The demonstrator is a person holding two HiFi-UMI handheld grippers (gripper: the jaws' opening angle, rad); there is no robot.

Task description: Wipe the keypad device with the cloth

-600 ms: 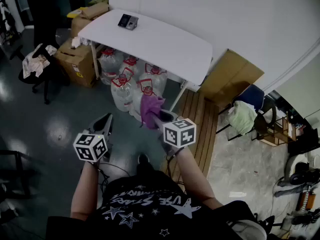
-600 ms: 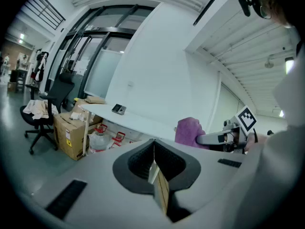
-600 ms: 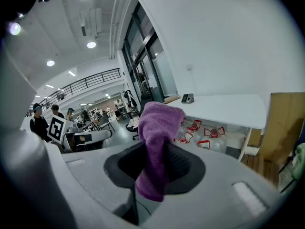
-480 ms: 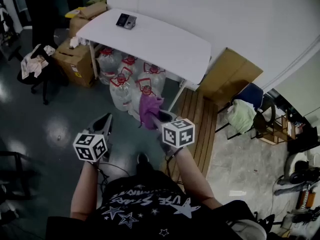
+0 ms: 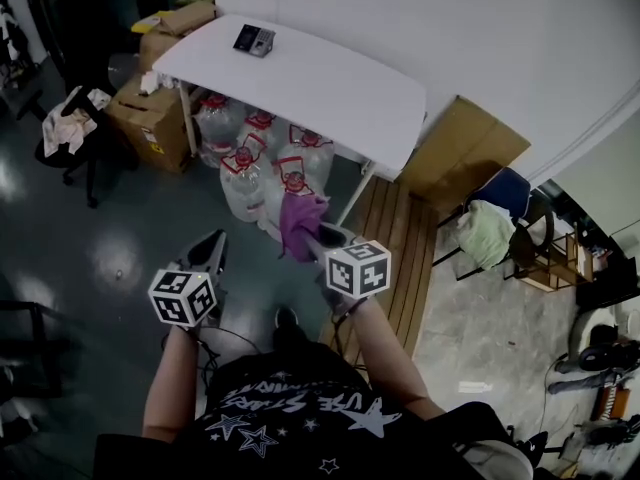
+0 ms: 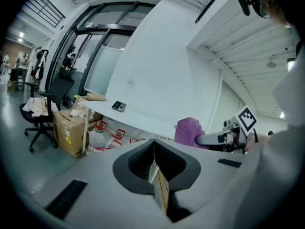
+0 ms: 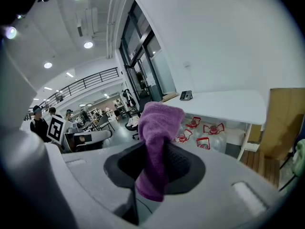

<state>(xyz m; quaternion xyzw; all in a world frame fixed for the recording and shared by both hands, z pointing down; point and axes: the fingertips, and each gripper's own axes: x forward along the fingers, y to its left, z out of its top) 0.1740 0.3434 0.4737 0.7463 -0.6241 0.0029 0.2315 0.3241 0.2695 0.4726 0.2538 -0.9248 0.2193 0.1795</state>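
Clamped in the right gripper (image 7: 159, 159), left gripper (image 6: 153, 163) closed empty, the purple cloth (image 7: 161, 123) could be dragged free by rubbing on the keypad device (image 5: 254, 41).

Purple cloth (image 7: 157, 128), white table (image 5: 330, 93), black keypad device (image 5: 254, 40)

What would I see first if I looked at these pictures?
The purple cloth, pinched in the right gripper and poking up bright against the grey room. Next, the big white table ahead, with the small dark keypad device at its far end and water jugs crowded underneath.
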